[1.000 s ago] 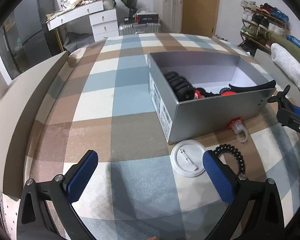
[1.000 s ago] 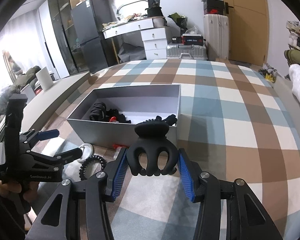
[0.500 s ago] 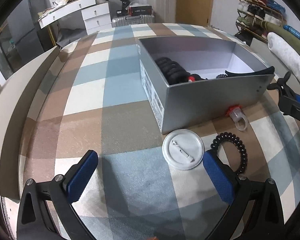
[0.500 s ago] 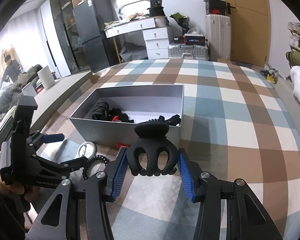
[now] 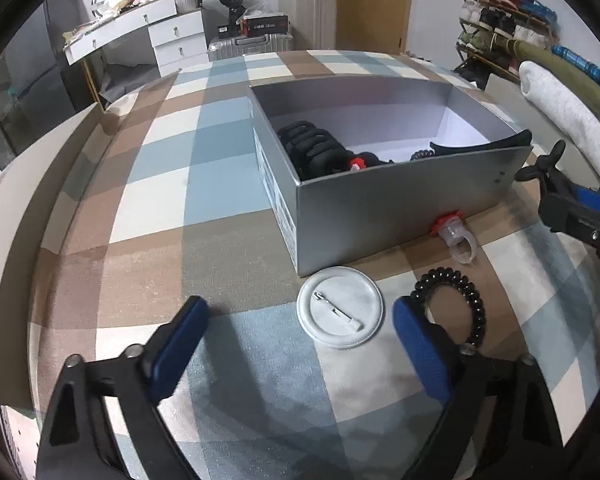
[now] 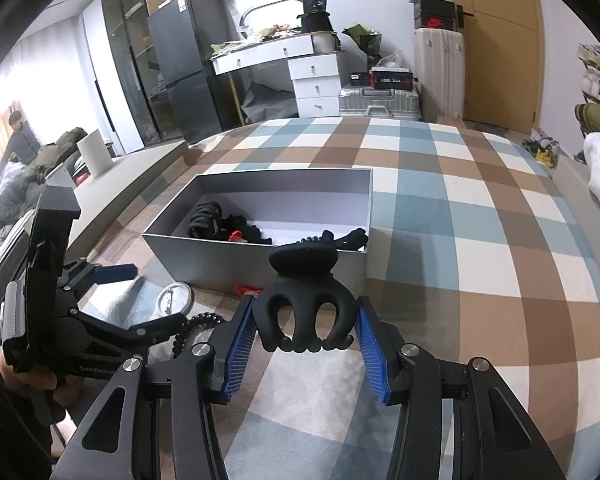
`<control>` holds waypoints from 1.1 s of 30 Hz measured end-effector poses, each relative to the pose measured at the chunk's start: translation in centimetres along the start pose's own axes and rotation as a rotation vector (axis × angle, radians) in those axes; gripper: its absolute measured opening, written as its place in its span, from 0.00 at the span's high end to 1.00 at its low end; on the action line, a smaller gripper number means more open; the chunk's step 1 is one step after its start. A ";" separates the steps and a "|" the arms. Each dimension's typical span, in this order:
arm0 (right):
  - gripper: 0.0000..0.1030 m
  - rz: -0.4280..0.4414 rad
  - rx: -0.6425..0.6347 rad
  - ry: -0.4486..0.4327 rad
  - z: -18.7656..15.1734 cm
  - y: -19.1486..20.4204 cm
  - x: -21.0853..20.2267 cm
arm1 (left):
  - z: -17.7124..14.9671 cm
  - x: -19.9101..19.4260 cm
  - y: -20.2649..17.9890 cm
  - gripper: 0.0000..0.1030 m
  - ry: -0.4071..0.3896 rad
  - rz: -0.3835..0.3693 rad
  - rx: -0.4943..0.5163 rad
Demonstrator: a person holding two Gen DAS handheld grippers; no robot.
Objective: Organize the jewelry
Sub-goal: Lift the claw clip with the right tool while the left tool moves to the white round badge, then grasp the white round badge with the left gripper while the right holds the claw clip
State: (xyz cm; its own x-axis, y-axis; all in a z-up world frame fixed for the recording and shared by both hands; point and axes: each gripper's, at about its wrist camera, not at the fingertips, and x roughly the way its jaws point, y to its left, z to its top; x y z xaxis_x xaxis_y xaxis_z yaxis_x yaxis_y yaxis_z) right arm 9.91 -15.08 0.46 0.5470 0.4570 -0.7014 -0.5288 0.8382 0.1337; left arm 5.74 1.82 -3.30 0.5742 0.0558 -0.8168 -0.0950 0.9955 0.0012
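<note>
Box: grey open box [image 5: 404, 216] sits on the checked cloth [image 5: 148, 208] of a bed; black hair clips [image 5: 312, 148] and a small red piece lie inside at its near end
Left tongs: left tongs [image 5: 296, 344] hover low over the cloth with jaws closing, nothing pressed between the blue pads; the white round badge [image 5: 340, 312] lies between them
Coil tie: black spiral hair tie [image 5: 460, 300] lies just beside the badge, its edge behind the right-hand pad
Ring: clear ring with red top [image 5: 454, 236] lies touching the box's near wall
Right tongs: right tongs [image 6: 306, 340] grip a black claw clip [image 6: 306, 308], held above the cloth, near the box's front corner
Hand: a hand [image 6: 40, 380] holds the left tool's handle
</note>
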 end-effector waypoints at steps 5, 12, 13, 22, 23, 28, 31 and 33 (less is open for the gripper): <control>0.53 0.002 -0.001 0.001 -0.1 0.1 0.0 | 0.0 -0.5 -0.5 0.47 -0.024 -0.025 0.031; 0.53 -0.005 0.002 0.013 -0.2 0.1 0.1 | 0.0 -0.6 -0.8 0.64 -0.036 -0.038 0.047; 0.53 -0.005 0.004 0.012 -0.2 0.0 0.1 | 0.0 -0.6 -0.8 0.64 -0.035 -0.037 0.047; 0.53 -0.007 0.005 0.018 -0.2 -0.2 0.2 | 0.1 -1.5 -1.0 0.64 -0.064 -0.057 0.052; 0.53 -0.008 0.006 0.019 -0.2 -0.2 0.3 | 0.1 -1.6 -1.0 0.64 -0.068 -0.059 0.053; 0.53 -0.019 0.004 0.028 -0.2 -0.3 0.4 | 0.3 -2.2 -1.0 0.64 -0.092 -0.074 0.052; 0.53 -0.027 0.008 0.039 -0.3 -0.4 0.5 | 0.4 -2.2 -1.0 0.64 -0.097 -0.080 0.049; 0.53 -0.026 0.010 0.042 -0.3 -0.5 0.5 | 0.4 -2.2 -0.9 0.64 -0.099 -0.083 0.048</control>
State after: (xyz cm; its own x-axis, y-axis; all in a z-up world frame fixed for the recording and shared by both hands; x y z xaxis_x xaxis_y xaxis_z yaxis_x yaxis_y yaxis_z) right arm 10.28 -15.33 -0.15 0.5329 0.4221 -0.7334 -0.5079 0.8528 0.1217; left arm 4.89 0.79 -1.25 0.6560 -0.0218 -0.7544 -0.0065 0.9994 -0.0346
